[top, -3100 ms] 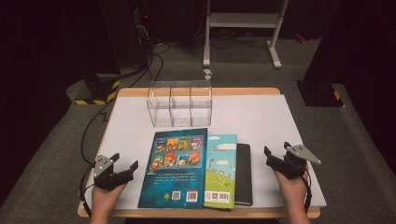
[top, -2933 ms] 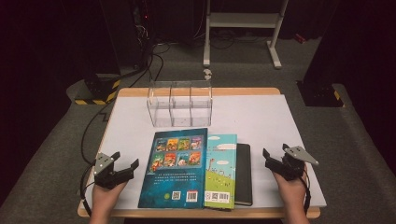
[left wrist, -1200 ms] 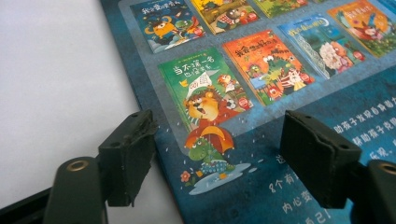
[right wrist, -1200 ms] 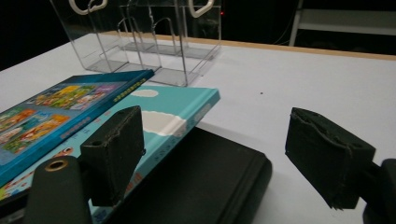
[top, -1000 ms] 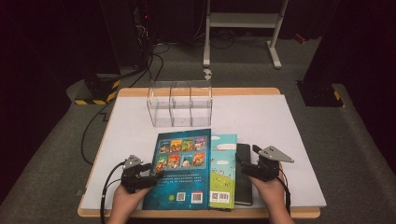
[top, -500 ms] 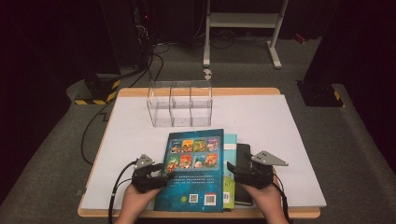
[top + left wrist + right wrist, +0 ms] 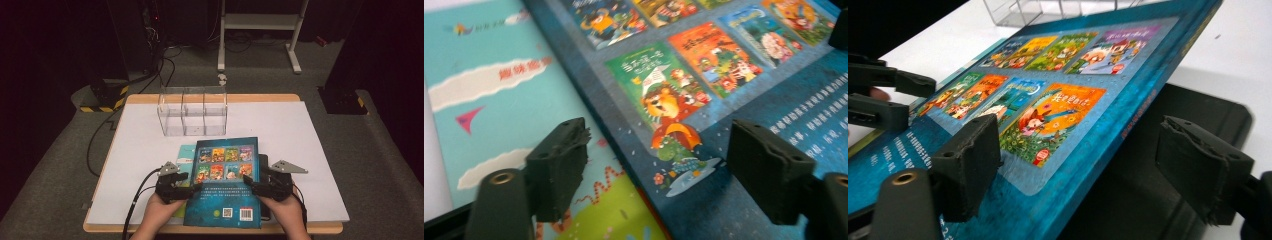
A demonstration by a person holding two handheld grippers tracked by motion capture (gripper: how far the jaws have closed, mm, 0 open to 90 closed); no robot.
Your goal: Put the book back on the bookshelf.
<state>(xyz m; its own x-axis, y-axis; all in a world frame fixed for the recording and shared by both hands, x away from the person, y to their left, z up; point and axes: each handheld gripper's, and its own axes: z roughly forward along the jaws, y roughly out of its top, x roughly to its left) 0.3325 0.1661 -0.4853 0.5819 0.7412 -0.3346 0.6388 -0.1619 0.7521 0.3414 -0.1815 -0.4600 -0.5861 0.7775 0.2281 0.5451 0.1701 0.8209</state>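
Both tongs, left (image 7: 192, 188) and right (image 7: 250, 187), are spread at the side edges of the blue book (image 7: 226, 180), low in the frame's centre atop a teal book (image 7: 484, 100) and black folder (image 7: 1168, 165). I judge you should close evenly on both edges and lift level. The clear box (image 7: 192, 111), above centre, looks empty.

Left gripper (image 7: 186, 184) jaws spread, right gripper (image 7: 255, 186) jaws spread
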